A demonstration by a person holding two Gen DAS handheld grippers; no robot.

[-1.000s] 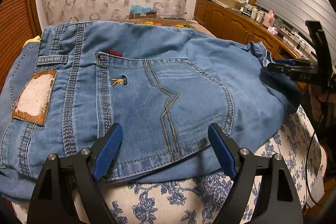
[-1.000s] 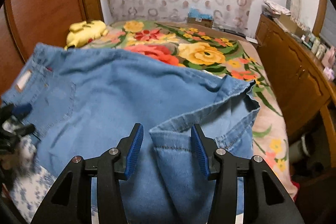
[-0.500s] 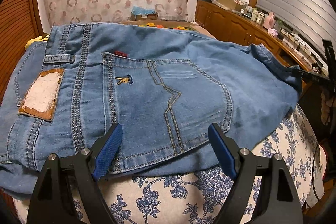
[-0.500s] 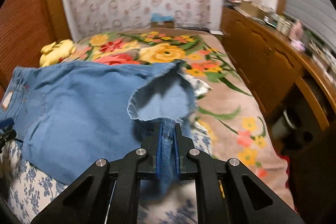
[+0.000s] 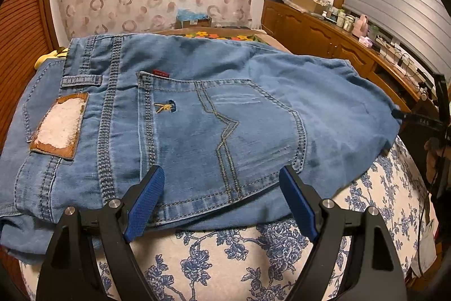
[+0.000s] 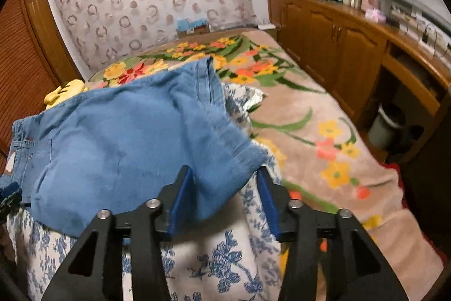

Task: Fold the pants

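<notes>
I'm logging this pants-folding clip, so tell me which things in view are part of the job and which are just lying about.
Part of the job:
- jeans
- left gripper, open
- right gripper, jaws opening, leg hem between them
- blue-flowered cushion under the jeans

Just lying about:
- flowered blanket
- yellow plush toy
- wooden cabinets
- cardboard box
- bin

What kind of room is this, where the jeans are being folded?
Most likely a bedroom: a bed with a flowered blanket, a long wooden cabinet crowded with bottles along the wall, and the jeans laid out on a blue floral cushion.
</notes>
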